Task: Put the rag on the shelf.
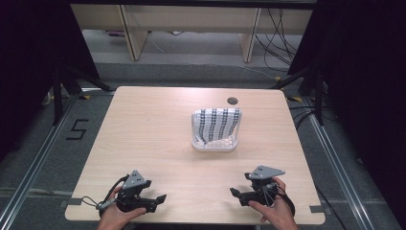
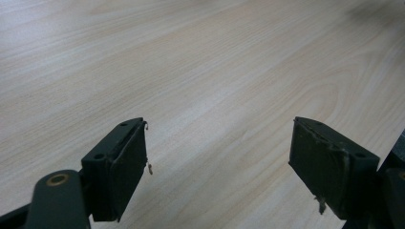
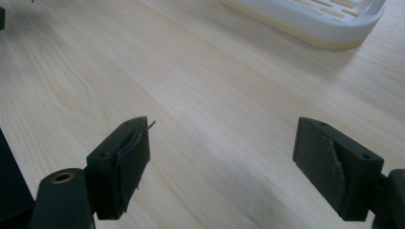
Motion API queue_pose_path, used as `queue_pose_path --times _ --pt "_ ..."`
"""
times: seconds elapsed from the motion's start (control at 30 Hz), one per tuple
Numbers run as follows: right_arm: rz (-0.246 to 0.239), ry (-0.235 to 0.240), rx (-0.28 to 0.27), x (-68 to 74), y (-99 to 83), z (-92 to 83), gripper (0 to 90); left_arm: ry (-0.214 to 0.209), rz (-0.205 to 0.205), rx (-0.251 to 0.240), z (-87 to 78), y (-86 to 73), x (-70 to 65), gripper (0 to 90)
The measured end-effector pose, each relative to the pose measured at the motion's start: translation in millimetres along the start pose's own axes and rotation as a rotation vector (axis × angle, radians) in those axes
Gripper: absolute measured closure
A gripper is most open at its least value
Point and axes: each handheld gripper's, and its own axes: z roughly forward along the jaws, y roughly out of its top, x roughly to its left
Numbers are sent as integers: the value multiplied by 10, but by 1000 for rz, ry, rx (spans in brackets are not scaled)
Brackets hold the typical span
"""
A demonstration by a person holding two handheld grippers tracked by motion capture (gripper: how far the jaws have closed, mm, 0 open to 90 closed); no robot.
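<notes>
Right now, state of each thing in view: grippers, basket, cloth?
left gripper: open, nothing between the jaws, low over the table's near edge.
right gripper: open, nothing between the jaws, pointing toward the basket.
white basket: upright at mid-table, untouched.
striped cloth: draped in the basket, standing above its rim.
table: bare wood around the basket.

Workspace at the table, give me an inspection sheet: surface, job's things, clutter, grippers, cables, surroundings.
Surface: light wooden table, round hole near the far edge.
Job's things: white slotted basket at centre right, a black-and-white patterned cloth draped in it.
Clutter: nothing seen.
Grippers: left gripper and right gripper near the front edge, both open, nothing between the jaws.
Cables: one trails from each gripper; more lie on the floor at far right.
Surroundings: dark curtains at both sides, wooden furniture legs behind, a 5 marked on the floor at left.
</notes>
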Motion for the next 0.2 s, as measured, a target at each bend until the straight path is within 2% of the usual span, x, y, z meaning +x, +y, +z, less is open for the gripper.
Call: queue_pose_path --times 0.07,0.13,0.2 --pt "19 0 2 6 -1 -7 212 1 3 7 -3 -2 5 195" --pt "6 -6 -7 -8 -3 -4 212 1 10 6 4 -7 6 195" --pt "-8 -1 -11 -21 -3 3 212 1 -7 -16 33 -15 -5 195"
